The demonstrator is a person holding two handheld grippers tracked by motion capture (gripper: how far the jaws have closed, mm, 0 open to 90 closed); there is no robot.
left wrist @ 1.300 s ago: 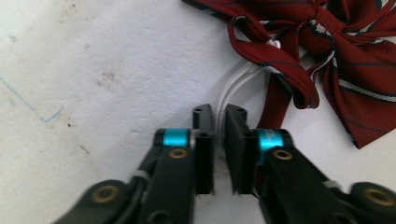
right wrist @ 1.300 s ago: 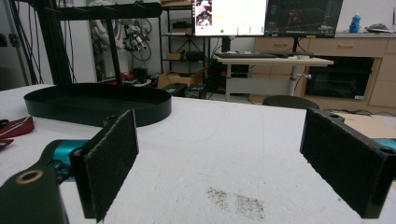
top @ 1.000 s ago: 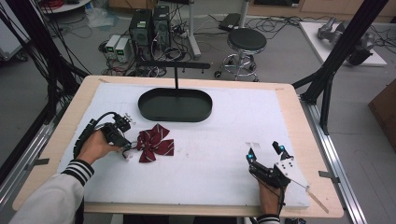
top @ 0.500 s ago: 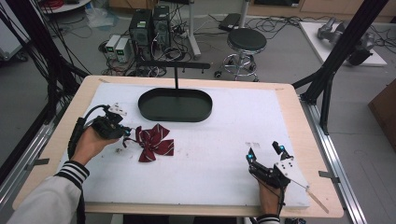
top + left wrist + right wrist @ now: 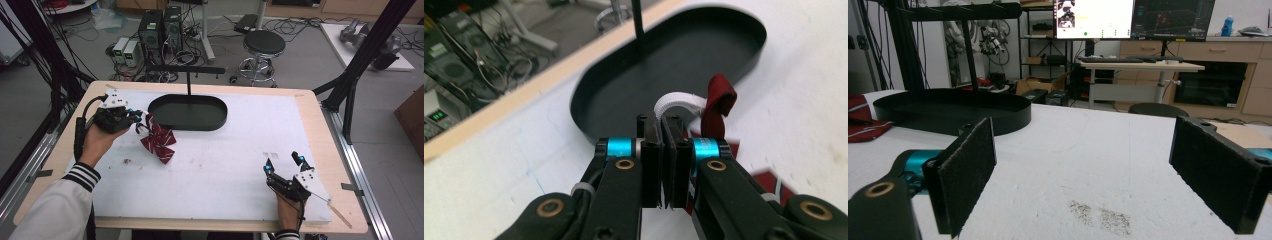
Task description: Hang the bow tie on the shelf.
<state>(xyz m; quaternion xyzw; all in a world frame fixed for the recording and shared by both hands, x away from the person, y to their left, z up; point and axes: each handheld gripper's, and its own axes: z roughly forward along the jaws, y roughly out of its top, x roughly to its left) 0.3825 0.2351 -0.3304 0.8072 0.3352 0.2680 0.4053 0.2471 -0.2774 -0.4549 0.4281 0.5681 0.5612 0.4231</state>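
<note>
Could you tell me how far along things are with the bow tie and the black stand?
Done: the left gripper has clamped the bow tie's white strap, jaws shut on it. In hand: the red striped bow tie is lifted at that end, beside the oval black tray. Left: the crossbar is bare, so hanging it there seems likely. The right gripper rests open.

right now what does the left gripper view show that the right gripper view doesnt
The left gripper view shows the left gripper with its jaws shut on the white strap of the red bow tie. The right gripper view shows the right gripper with its jaws wide apart, holding nothing, and monitors behind. Both share the black oval tray with its upright post and the white table cover.
</note>
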